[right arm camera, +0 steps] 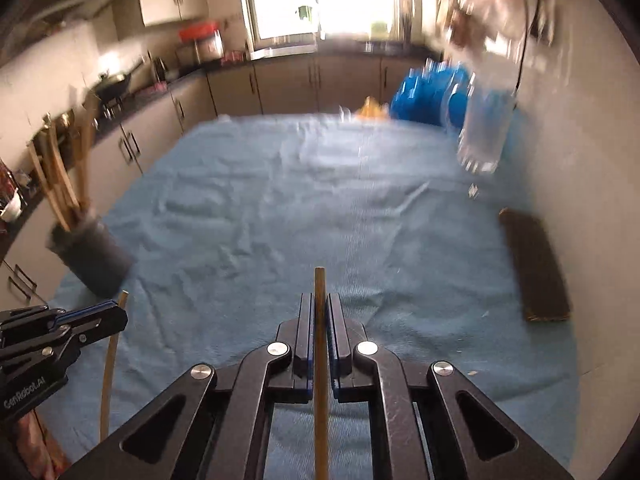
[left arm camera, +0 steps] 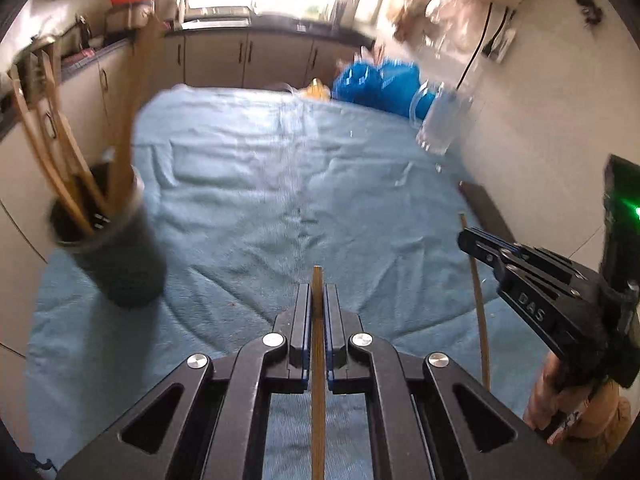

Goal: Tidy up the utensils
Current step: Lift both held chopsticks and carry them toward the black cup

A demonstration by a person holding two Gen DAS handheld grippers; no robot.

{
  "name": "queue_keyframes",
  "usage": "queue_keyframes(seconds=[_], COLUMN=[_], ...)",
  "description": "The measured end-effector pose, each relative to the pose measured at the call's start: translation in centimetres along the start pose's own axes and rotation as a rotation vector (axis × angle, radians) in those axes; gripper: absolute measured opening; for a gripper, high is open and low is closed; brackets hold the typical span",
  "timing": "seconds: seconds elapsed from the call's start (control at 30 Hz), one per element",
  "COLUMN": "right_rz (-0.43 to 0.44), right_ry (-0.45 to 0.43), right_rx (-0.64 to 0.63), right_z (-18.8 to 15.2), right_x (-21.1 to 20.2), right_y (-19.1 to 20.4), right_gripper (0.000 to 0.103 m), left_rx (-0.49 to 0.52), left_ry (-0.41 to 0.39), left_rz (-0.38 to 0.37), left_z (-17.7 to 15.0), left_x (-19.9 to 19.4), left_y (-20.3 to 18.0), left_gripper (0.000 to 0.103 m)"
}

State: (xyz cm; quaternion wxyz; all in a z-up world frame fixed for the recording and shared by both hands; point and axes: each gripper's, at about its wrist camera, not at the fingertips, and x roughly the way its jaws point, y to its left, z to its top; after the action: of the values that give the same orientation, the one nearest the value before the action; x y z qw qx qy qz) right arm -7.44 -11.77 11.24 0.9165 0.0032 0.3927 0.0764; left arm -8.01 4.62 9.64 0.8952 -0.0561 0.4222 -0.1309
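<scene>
Left wrist view: left tongs [left arm camera: 318,300] pinch a chopstick [left arm camera: 318,360] above the blue-clothed desk [left arm camera: 260,200]; right tongs [right arm camera: 320,312] pinch another stick [right arm camera: 321,380]. Dark cup [left arm camera: 116,256], left, holds wooden utensils [left arm camera: 60,152], blurred, possibly spoons. Glass [right arm camera: 484,132] far right.

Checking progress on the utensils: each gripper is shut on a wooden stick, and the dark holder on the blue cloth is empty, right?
Not quite: the holder is not empty. The left wrist view shows wooden utensils standing in it. Left gripper and right gripper each grip a stick.
</scene>
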Motion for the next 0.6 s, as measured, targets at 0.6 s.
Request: queue_keyframes(seconds=[0.6], right_rz=[0.013], right_ry=[-0.258], right_rx=[-0.005], right_z=[-1.8], right_x=[-11.3], right_y=[3.4], right_gripper=[0.006], left_rx=[0.023], left_ry=[-0.288], left_rz=[0.059], left_z=[-1.7], left_x=[-11.2], left_y=[-0.9], left_gripper=[0.005])
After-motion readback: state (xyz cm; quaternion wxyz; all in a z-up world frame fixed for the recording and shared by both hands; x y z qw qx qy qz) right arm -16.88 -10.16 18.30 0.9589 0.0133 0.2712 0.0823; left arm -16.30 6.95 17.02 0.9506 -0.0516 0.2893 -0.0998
